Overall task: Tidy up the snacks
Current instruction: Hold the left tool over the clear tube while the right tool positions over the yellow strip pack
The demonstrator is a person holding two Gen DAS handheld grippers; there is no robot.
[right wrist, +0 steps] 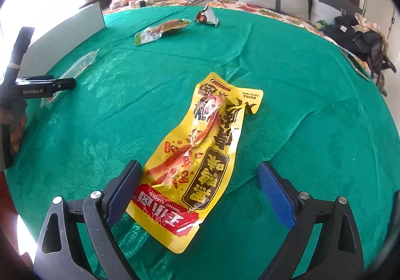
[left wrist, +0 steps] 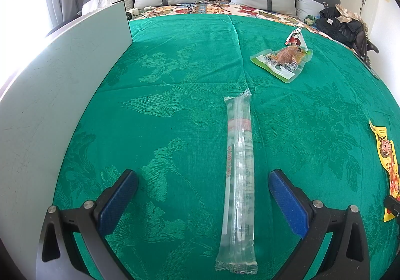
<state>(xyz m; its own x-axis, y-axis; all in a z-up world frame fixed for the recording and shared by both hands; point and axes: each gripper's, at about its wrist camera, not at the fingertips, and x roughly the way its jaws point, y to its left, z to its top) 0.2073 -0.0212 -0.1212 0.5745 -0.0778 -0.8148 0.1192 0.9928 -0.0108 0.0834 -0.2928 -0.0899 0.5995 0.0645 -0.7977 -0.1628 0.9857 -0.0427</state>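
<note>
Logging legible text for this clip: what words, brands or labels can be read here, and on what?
"GenRobot.AI": on the left gripper body, seen from the right wrist view.
"WANG XIAOLU": on the red band of the yellow snack packet, which lies between the open right gripper fingers.
Large Chinese characters on that packet: visible, not transcribed.
Clear long packet, green-edged packet, small red-and-white packet: print too small to read.

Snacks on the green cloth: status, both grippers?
Left gripper open, straddling clear tube pack. Right gripper open over yellow packet. Two more packets lie farther back. Nothing in the way.
</note>
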